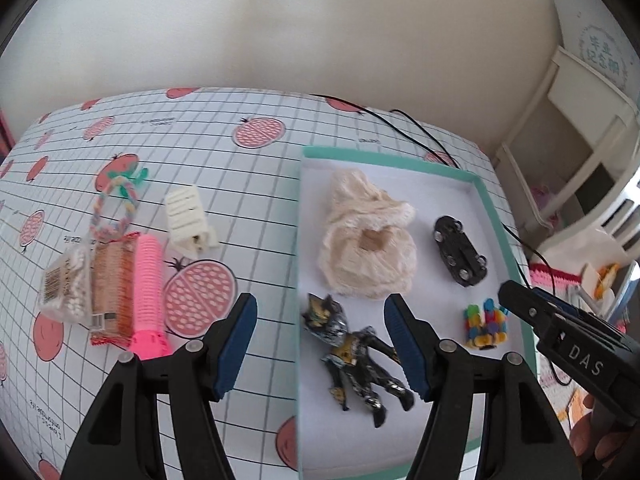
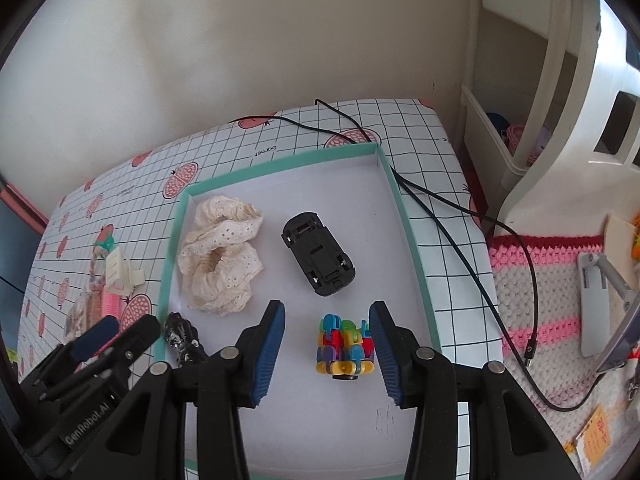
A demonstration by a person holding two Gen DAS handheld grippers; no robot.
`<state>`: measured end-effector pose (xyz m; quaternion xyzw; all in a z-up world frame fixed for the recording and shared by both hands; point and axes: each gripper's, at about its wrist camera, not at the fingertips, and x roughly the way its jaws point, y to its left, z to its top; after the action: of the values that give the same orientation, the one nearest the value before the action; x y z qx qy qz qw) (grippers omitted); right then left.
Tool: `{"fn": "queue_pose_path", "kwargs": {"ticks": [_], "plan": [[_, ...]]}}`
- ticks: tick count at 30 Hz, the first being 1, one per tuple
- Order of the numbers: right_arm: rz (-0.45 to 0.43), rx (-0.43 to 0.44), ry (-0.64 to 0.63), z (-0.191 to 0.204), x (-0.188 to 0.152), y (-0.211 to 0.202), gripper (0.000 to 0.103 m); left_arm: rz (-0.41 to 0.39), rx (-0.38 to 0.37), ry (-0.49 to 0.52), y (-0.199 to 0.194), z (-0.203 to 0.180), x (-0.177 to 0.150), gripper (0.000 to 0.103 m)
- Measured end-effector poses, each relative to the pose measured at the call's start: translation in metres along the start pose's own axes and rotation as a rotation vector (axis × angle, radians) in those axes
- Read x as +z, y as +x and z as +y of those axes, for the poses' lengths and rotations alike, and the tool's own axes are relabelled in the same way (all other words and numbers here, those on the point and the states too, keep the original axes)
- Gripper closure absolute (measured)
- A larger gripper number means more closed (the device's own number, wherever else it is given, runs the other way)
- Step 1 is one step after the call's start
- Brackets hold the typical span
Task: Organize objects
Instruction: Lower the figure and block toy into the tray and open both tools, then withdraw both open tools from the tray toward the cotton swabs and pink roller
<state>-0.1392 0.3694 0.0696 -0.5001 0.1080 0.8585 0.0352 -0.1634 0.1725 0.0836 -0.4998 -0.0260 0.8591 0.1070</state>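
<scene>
Left tool (image 1: 320, 316) wide open, empty, above left rim of shallow teal-edged white tray (image 1: 400, 162), lower centre of frame. Right tool (image 2: 327, 322) wide open, empty; multicoloured plastic block toy (image 2: 345, 347) between its fingers on tray floor. Cream lace scrunchie (image 2: 220, 254), upturned black toy car (image 2: 318, 259) and dark action figure (image 1: 356, 358) in tray. Pink ribbed hair roller (image 1: 148, 286) on fruit-print grid table (image 1: 240, 200), left of tray.

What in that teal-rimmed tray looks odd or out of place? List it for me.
The black toy car lies upside down, its underside and wheels facing up. The cream lace fabric sits crumpled among three toys, the only non-toy in the tray. The dark action figure lies flat on its side near the tray's left edge.
</scene>
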Motion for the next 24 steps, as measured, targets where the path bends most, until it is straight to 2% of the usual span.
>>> {"fn": "queue_pose_path", "kwargs": {"ticks": [2, 7, 10, 12, 15, 18, 24], "plan": [[-0.005, -0.007, -0.010, 0.002, 0.000, 0.001, 0.044, 0.006, 0.015, -0.017, 0.003, 0.006, 0.001, 0.036], [-0.016, -0.015, -0.025, 0.004, -0.001, 0.001, 0.035, 0.007, 0.058, -0.048, 0.007, 0.018, -0.001, 0.036], [-0.025, -0.013, -0.020, 0.005, 0.000, 0.001, 0.025, 0.010, 0.078, -0.063, 0.008, 0.024, 0.000, 0.028], [-0.026, -0.003, -0.018, 0.006, 0.000, 0.001, 0.024, 0.010, 0.086, -0.074, 0.008, 0.026, 0.000, 0.021], [-0.026, -0.009, -0.021, 0.008, 0.000, 0.003, 0.017, 0.010, 0.086, -0.085, 0.007, 0.029, 0.001, 0.019], [-0.026, -0.009, -0.025, 0.009, 0.000, 0.004, 0.012, 0.002, 0.102, -0.091, 0.008, 0.031, 0.003, 0.007], [-0.031, -0.015, -0.036, 0.012, 0.000, 0.006, 0.004, -0.019, 0.130, -0.116, 0.006, 0.040, 0.003, 0.003]]}}
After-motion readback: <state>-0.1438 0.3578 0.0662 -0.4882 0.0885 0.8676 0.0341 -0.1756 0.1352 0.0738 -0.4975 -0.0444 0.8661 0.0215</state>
